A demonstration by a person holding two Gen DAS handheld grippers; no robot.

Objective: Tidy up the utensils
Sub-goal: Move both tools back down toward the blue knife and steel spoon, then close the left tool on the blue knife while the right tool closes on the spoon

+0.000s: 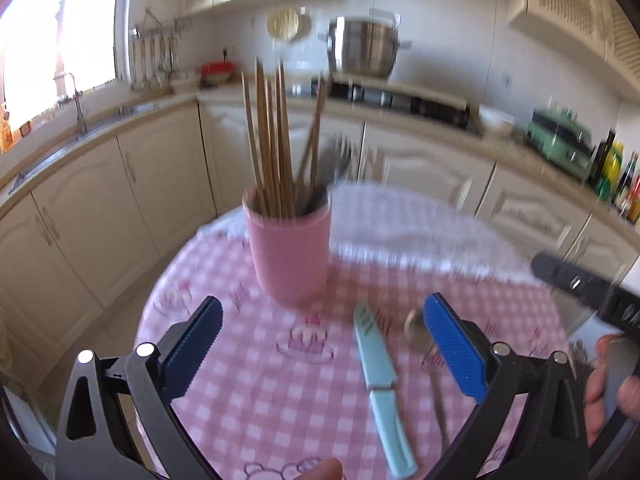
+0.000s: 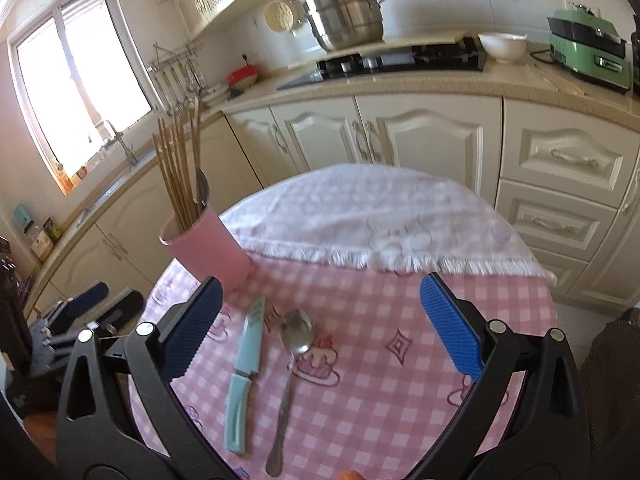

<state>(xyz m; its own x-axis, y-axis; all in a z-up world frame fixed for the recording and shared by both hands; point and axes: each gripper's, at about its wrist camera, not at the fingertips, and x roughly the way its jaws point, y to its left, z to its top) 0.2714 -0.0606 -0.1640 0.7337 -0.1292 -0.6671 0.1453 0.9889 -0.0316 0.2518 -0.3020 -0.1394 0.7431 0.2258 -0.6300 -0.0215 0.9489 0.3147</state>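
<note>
A pink cup (image 1: 289, 252) (image 2: 208, 246) stands on the round table, filled with wooden chopsticks (image 1: 272, 144) (image 2: 178, 172) and some dark utensils. In front of it lie a teal sheathed knife (image 1: 378, 380) (image 2: 245, 372) and a metal spoon (image 1: 420, 334) (image 2: 294, 364), side by side. My left gripper (image 1: 322, 344) is open, hovering above the table with the knife between its fingers' span and the spoon partly behind the right finger. My right gripper (image 2: 320, 320) is open too, above the knife and spoon, holding nothing.
The pink checked tablecloth (image 2: 380, 320) has a white fringed towel (image 2: 372, 220) across its far half. Kitchen cabinets, a stove with a steel pot (image 2: 346, 16), a sink and a green appliance (image 2: 586, 52) ring the table. The other gripper and a hand (image 1: 600, 384) appear at the right edge.
</note>
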